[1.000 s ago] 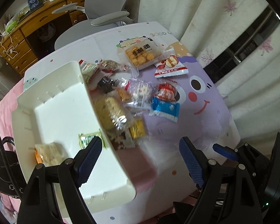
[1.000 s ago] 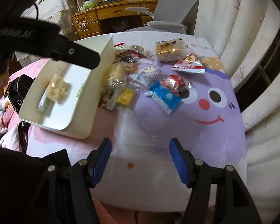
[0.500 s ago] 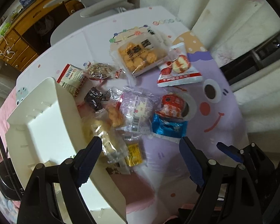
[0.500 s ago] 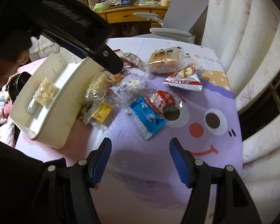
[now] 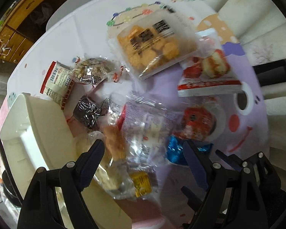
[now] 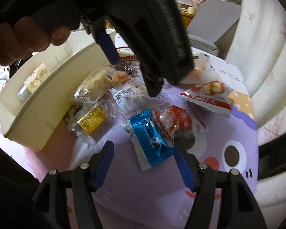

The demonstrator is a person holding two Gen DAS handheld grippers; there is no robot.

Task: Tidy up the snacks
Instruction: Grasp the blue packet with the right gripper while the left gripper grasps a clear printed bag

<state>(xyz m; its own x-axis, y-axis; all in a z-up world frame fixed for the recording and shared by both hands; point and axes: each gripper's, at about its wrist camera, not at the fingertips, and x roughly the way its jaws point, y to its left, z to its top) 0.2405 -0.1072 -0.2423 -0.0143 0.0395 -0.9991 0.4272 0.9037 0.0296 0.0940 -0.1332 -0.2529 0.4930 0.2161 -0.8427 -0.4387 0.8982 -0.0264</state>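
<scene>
My left tongs [image 5: 143, 152] point down over a heap of snack packets [image 5: 139, 126] on the desk [image 6: 228, 133], jaws spread wide and gripping nothing; a clear-wrapped pastry [image 5: 114, 147] lies between the tips. My right tongs [image 6: 143, 155] are also released and empty, with a blue foil packet [image 6: 150, 135] lying flat between and just beyond their tips. A red packet [image 6: 173, 122] touches its far side. The white tray [image 6: 38, 103] stands just left of the heap, with a small clear-wrapped snack [image 6: 36, 76] inside. The purple cloth nearest me and to the right is bare. My left hand [image 6: 26, 36] and its tool crowd the space above the heap.
</scene>
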